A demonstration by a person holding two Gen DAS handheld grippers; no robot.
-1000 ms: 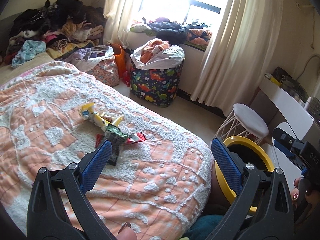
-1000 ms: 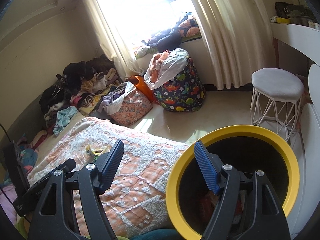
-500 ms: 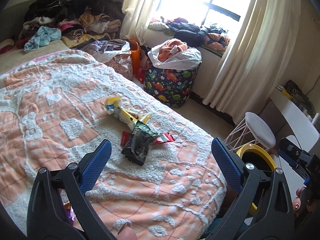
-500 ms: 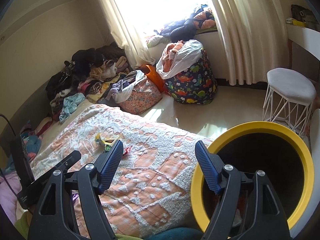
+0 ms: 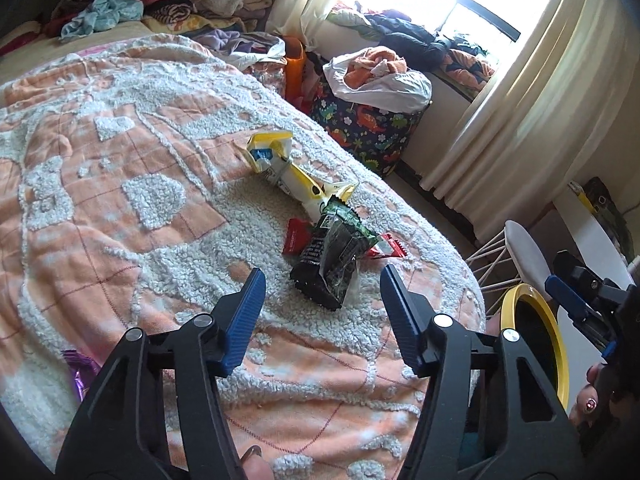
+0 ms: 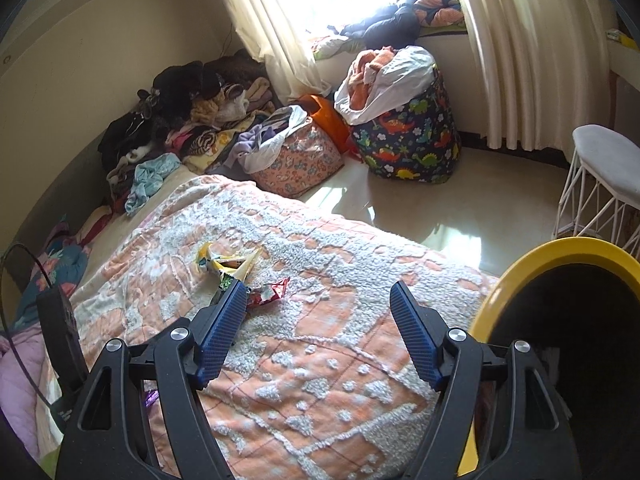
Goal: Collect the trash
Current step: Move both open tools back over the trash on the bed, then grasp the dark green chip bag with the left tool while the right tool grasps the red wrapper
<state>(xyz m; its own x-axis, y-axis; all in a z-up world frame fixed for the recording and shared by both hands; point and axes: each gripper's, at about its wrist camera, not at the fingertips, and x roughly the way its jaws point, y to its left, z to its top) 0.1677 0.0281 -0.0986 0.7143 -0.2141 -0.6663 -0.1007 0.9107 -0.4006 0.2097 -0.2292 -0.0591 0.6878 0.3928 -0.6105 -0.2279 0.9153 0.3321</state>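
Observation:
Several wrappers lie on the orange-and-white bedspread (image 5: 120,208): a black-green wrapper (image 5: 334,258), a yellow-white wrapper (image 5: 284,168) behind it and a red wrapper (image 5: 296,236) under them. My left gripper (image 5: 322,288) is open and empty, just short of the black-green wrapper. My right gripper (image 6: 316,304) is open and empty over the bed edge, with the yellow wrapper (image 6: 224,262) and red wrapper (image 6: 270,292) ahead to its left. A black bin with a yellow rim (image 6: 560,252) stands beside the bed at the right, also in the left wrist view (image 5: 556,336).
A dinosaur-print laundry bag (image 5: 368,128) and a floral bag (image 6: 296,160) stand on the floor past the bed. Clothes pile (image 6: 180,120) at the bed head. A white stool (image 6: 604,184) and white desk (image 5: 592,240) stand at the right. A purple wrapper (image 5: 80,372) lies near the left gripper's base.
My left gripper has moved forward over the bed toward the wrappers, and its jaws have narrowed. My right gripper has swung left, so the bin now sits at the right edge.

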